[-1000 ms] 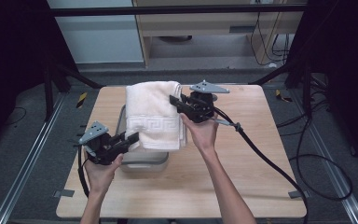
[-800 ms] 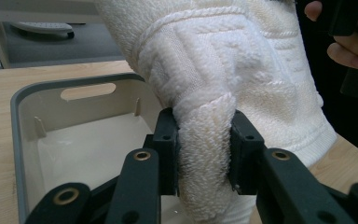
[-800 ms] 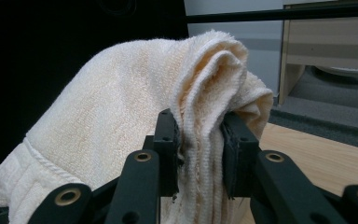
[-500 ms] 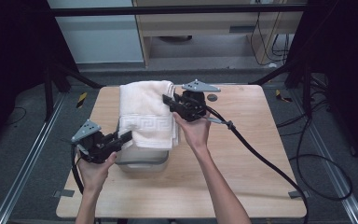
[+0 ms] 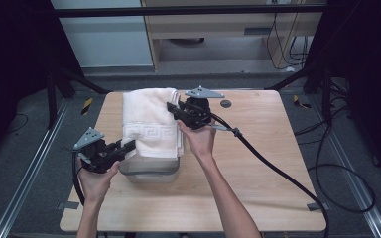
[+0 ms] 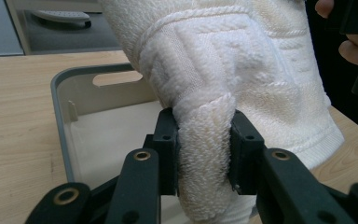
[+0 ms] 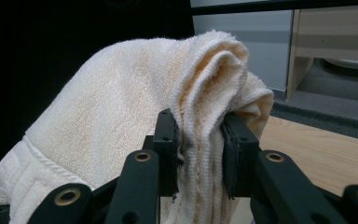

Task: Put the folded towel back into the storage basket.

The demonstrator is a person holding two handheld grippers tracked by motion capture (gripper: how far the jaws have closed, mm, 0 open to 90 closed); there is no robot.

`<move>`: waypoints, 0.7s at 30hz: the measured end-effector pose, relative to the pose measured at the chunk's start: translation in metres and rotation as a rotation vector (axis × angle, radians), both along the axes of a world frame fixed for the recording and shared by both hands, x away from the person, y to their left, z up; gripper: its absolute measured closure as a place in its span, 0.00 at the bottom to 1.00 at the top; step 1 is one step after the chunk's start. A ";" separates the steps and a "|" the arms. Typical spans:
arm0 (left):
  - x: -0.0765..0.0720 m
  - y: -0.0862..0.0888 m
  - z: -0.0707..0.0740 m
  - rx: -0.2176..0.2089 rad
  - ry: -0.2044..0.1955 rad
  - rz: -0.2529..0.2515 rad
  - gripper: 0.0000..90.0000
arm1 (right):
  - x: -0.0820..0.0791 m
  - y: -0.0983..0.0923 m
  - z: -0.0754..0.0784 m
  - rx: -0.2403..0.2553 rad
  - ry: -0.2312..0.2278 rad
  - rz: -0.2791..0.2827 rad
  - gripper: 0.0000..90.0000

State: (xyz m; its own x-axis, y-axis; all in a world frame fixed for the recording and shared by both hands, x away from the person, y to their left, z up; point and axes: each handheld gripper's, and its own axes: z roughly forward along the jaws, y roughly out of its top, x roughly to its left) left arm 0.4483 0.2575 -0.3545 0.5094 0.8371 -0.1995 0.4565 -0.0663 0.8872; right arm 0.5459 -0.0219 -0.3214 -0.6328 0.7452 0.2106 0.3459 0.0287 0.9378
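On the light wooden table (image 5: 258,168), left of centre: one grey rectangular plastic bin (image 5: 149,166), open-topped, pale inside, with a slot handle cut in its far wall as seen in the left gripper view (image 6: 114,78)

Item: white terry-cloth towel with a raised Greek-key border band (image 5: 151,121), folded in several layers, held lifted above the bin by both grippers; its lower edge hangs over the bin's near part, its upper fold reaches toward the table's far edge. Left gripper view shows the border band and a hemmed edge (image 6: 242,84); right gripper view shows the plain pile and stacked fold edges (image 7: 135,116)

Left gripper (image 5: 126,146), black, two-jawed, grey three-cornered plate on top, held in the person's left hand (image 5: 95,173) at the bin's left side: jaws clamped on a rolled corner of the towel at its lower left, cloth bulging between the pads, as shown in its own view (image 6: 204,154)

Right gripper (image 5: 173,110), same build, held in the person's right hand (image 5: 199,138) at the towel's right edge: jaws pinched on several layers of the fold, as shown in its own view (image 7: 200,154)

Thick black cable (image 5: 273,166) trailing from the right gripper across the table to its right near corner

Small dark round disc (image 5: 225,103) on the tabletop near the far edge, apart from the towel

Surroundings: grey floor, pale cabinet beyond the table
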 end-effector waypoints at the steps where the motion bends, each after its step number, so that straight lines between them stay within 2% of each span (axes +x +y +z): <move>1: 0.001 0.001 -0.001 0.004 0.004 0.002 0.76 | 0.000 0.000 0.000 0.000 0.000 0.000 0.79; 8: 0.007 0.006 -0.010 0.032 0.036 0.014 0.76 | 0.007 0.009 -0.015 -0.017 0.028 -0.002 0.78; 21: 0.021 0.009 -0.036 0.075 0.112 0.036 0.76 | 0.019 0.022 -0.046 -0.076 0.073 -0.018 0.78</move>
